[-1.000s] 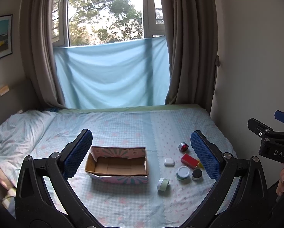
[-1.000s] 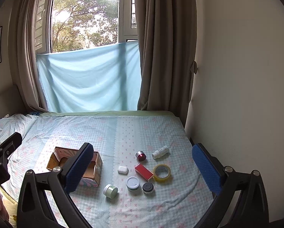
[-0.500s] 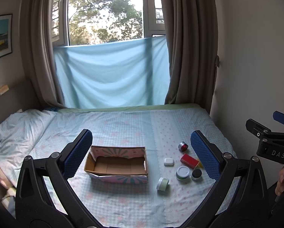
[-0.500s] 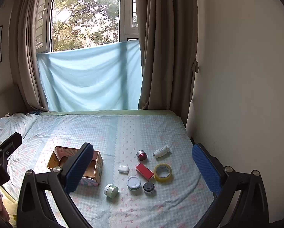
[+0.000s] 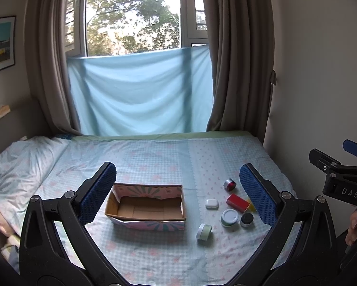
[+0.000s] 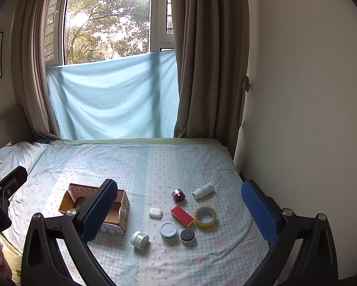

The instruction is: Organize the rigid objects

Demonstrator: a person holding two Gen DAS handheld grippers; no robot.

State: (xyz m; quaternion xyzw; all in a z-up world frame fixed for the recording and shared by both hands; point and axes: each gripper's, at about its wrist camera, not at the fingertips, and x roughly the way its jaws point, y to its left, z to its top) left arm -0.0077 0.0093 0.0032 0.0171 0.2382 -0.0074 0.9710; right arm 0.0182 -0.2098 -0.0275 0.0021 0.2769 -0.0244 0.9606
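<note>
An open, empty cardboard box point(image 5: 145, 205) point(image 6: 122, 205) sits on the bed. To its right lie a white earbud case point(image 5: 212, 203) point(image 6: 155, 212), a red box point(image 5: 237, 202) point(image 6: 182, 215), a red-and-silver jar point(image 5: 229, 184) point(image 6: 178, 195), a white-lidded jar point(image 5: 229, 217) point(image 6: 168, 230), a black-lidded jar point(image 5: 247, 219) point(image 6: 187, 236), a green jar on its side point(image 5: 204, 231) point(image 6: 139, 239), a yellow tape roll point(image 6: 205, 217) and a white bottle point(image 6: 203, 190). My left gripper point(image 5: 177, 190) and right gripper point(image 6: 178, 209) are open, empty, well above and short of them.
The bed point(image 5: 154, 157) has a checked blue sheet and a pillow point(image 5: 18, 162) at the left. A wall point(image 6: 297, 95) runs along the bed's right side. Curtains and a window stand behind. The right gripper's body point(image 5: 340, 178) shows at the left view's right edge.
Both views have shifted only slightly; the objects sit a touch higher in the right wrist view. Nothing on the bed has moved.
</note>
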